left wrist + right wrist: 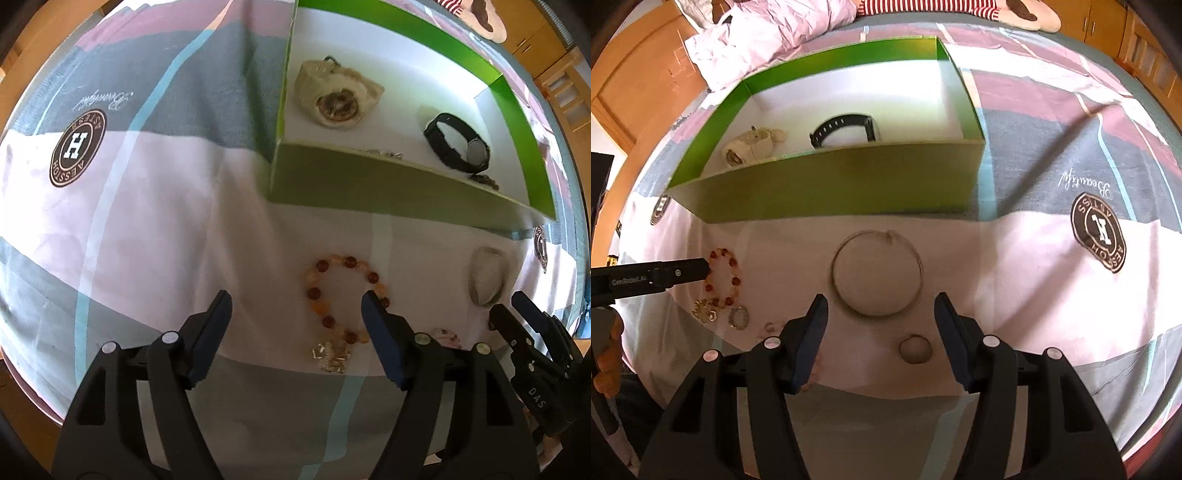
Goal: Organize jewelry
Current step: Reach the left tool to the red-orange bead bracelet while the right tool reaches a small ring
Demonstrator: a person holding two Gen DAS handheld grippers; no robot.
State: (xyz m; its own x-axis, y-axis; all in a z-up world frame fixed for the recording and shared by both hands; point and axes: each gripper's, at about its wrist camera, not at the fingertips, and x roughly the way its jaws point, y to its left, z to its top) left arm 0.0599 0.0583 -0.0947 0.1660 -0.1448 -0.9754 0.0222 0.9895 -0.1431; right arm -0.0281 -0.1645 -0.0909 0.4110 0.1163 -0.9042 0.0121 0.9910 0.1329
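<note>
Jaws on both grippers stand apart and hold nothing. In the left wrist view, the left gripper [297,302] points down at the bed [155,192], its jaws wide and set either side of the bead bracelet [343,299] in the lower middle of the frame; one jaw overlaps the loop's right edge, though whether it touches I cannot tell. Just below the beads lies a clear charm [330,356] (blurred, so its kind is unclear). Upper right sits the green box [369,177], already holding a cream watch [338,94] and a black watch [458,144], so it looks like the place where pieces are gathered.

In the right wrist view, the box fills the upper middle. The right gripper [881,306] hangs at the bottom centre with jaws moderately open, the lower arc of the wire bangle [877,271] between their tips and a small ring [915,349] lower down between them, neither pressed. At lower left a small beaded ring [738,317] waits on the bed too. Loose pieces lie close to the box, probably for short carries; the bracelet seems the left gripper's next pick.
</note>
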